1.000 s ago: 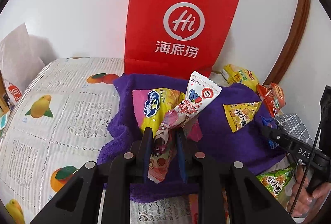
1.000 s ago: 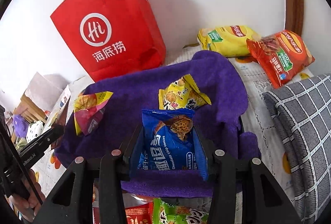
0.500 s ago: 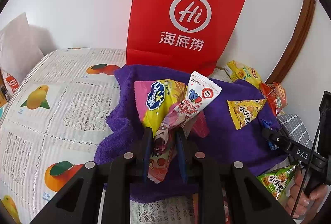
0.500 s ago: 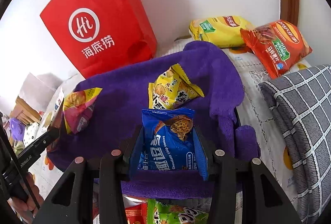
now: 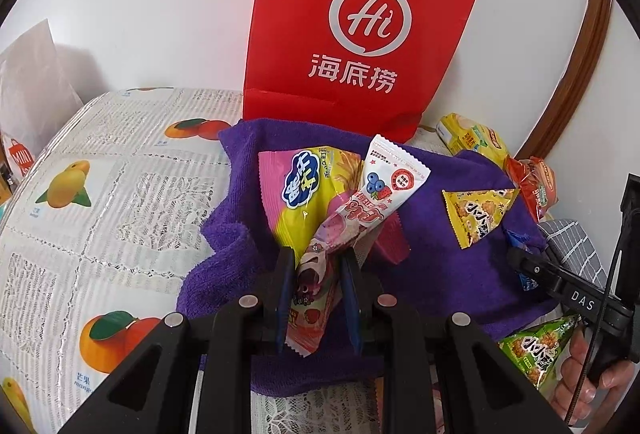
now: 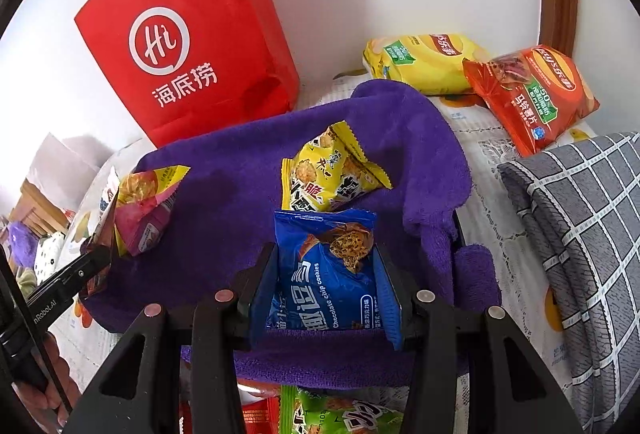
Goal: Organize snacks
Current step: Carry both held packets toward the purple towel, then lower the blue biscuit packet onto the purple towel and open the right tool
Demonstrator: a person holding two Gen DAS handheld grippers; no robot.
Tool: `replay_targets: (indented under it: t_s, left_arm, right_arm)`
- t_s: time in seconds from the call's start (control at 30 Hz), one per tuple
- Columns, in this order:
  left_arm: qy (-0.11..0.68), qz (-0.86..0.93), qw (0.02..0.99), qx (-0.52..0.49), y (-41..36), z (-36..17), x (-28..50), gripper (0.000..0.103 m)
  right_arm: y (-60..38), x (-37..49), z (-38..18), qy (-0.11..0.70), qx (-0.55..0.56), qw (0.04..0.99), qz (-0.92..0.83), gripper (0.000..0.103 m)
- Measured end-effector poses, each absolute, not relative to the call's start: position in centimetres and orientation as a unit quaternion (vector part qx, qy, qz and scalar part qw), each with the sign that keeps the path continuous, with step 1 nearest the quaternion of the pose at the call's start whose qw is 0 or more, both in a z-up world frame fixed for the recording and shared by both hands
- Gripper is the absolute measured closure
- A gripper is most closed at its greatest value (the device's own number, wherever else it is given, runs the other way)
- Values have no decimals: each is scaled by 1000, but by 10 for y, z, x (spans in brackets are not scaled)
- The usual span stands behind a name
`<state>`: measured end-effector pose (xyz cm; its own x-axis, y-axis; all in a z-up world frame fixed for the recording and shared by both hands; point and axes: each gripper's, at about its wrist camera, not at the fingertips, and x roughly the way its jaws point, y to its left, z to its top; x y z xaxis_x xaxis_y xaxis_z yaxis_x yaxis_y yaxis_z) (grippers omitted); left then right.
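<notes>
My left gripper [image 5: 316, 266] is shut on a long pink and white berry snack stick [image 5: 372, 199], held tilted over the purple towel [image 5: 432, 266]. A pink and yellow snack bag [image 5: 300, 193] lies on the towel just behind it. My right gripper [image 6: 326, 266] is shut on a blue chocolate chip cookie packet [image 6: 328, 274] above the towel's [image 6: 224, 209] near part. A yellow snack packet [image 6: 326, 175] rests on the towel beyond the cookies. The red paper bag [image 5: 360, 33] stands upright against the wall behind the towel.
Yellow [image 6: 424, 61] and orange [image 6: 532, 93] chip bags lie at the back right by the wall. A grey checked cushion [image 6: 580, 234] lies on the right. Green snack packets [image 6: 336, 414] lie near the front edge. The fruit-print tablecloth [image 5: 100, 193] stretches left.
Both grippers have drifted slightly toward the towel and red bag, so these look larger. Each keeps its hold on its packet.
</notes>
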<state>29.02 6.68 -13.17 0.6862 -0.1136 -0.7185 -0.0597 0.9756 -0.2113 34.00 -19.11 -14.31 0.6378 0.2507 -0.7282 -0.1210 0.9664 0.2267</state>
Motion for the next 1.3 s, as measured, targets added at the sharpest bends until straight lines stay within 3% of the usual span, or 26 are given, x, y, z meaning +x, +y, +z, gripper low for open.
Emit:
replay_targets:
  t_s: [0.27,0.4,0.53,0.6,0.67,0.7,1.2,1.3]
  left_arm:
    - [405,-18,908,-108,67,-135,292,80]
    - [412,-20,904,-112,69,-135,293,79]
    - [413,-20,904,-112,69,-134,293,78]
    - [411,-21,904,-114,69,-133,292,74]
    - [409,-21,905,-116,70,-131,291,59]
    - [406,-21,906,-117,70,-130,291,57]
    - [399,-23,906,-141,77,-123,288,55]
    - [397,-23,906,-147,79,-121,286,53]
  right_arm:
    - [-192,340,-143,411,84,902,106,54]
    - [-193,339,-143,412,91,900,111,46]
    - [-193,338,-141,409,92,901,114,44]
    - [-192,337,-140,408,92,901,114,44]
    - [-192,336,-138,408,89,902,112,44]
    - [-192,336,-137,408,89,902,112,44]
    - [-166,291,-115,388,91,895,202,44]
    - [-158,272,-114,390,77,892,214,39]
